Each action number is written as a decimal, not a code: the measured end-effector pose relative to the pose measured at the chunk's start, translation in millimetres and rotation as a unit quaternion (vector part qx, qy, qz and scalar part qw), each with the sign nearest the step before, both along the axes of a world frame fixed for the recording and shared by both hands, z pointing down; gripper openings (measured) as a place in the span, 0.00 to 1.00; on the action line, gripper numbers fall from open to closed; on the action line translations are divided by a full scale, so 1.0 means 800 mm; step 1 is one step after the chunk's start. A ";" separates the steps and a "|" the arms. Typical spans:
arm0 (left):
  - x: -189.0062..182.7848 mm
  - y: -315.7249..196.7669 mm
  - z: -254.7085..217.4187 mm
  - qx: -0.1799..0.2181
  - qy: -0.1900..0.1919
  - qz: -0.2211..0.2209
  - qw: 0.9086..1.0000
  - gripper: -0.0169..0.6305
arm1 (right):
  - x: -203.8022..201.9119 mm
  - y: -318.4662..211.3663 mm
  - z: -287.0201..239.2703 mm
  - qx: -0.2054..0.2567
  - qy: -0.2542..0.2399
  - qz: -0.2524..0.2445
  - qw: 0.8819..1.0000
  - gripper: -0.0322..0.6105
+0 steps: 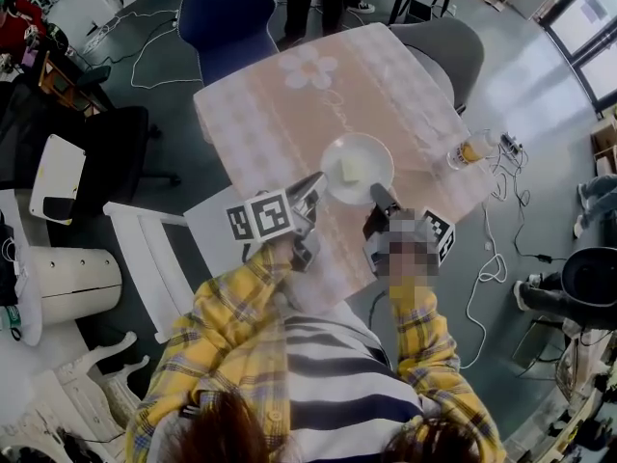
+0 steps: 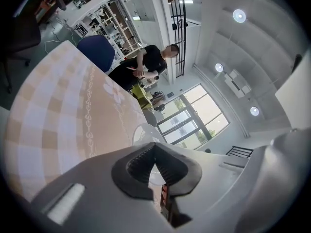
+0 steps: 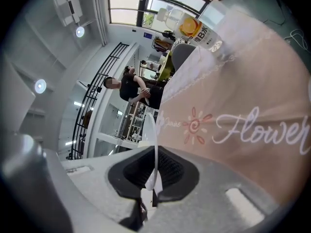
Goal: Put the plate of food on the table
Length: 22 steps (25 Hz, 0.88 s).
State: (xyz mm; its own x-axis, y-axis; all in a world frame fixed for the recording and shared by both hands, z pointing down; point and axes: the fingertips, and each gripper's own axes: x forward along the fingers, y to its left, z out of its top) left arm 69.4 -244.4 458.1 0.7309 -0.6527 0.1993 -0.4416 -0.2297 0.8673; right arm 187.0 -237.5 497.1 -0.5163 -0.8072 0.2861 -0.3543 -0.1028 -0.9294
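Observation:
A white plate [image 1: 359, 152] with a pale piece of food [image 1: 353, 169] hangs over the near part of the table [image 1: 280, 114], which has a pink patterned cloth. My left gripper [image 1: 321, 184] is shut on the plate's left rim. My right gripper [image 1: 380, 194] is shut on its near right rim. In the left gripper view the plate [image 2: 146, 132] shows just beyond the closed jaws of the left gripper [image 2: 155, 149]. The right gripper view has the plate's rim [image 3: 152, 130] edge-on, pinched in the right gripper [image 3: 155, 171].
A bottle of orange drink [image 1: 469, 150] stands at the table's right edge, also in the right gripper view as the bottle [image 3: 192, 25]. A blue chair [image 1: 227, 13] and a grey chair [image 1: 448, 46] flank the far side. A person [image 2: 146, 64] stands beyond. Cables lie on the floor.

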 end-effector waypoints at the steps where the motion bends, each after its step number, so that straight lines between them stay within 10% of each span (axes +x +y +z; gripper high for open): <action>1: 0.004 -0.007 0.001 0.000 -0.002 -0.001 1.000 0.02 | 0.003 -0.007 0.002 -0.002 0.000 0.000 1.000 0.06; 22: 0.044 -0.169 0.030 -0.001 -0.045 -0.032 0.998 0.02 | 0.024 -0.203 0.048 -0.012 -0.005 -0.026 1.000 0.06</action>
State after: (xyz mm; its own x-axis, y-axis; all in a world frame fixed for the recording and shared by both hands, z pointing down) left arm 104.6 -379.2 482.1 0.6663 -0.6975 0.2637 -0.5314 -0.1960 0.8241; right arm 206.6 -400.2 535.7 -0.5608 -0.7722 0.2986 -0.3500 -0.1057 -0.9308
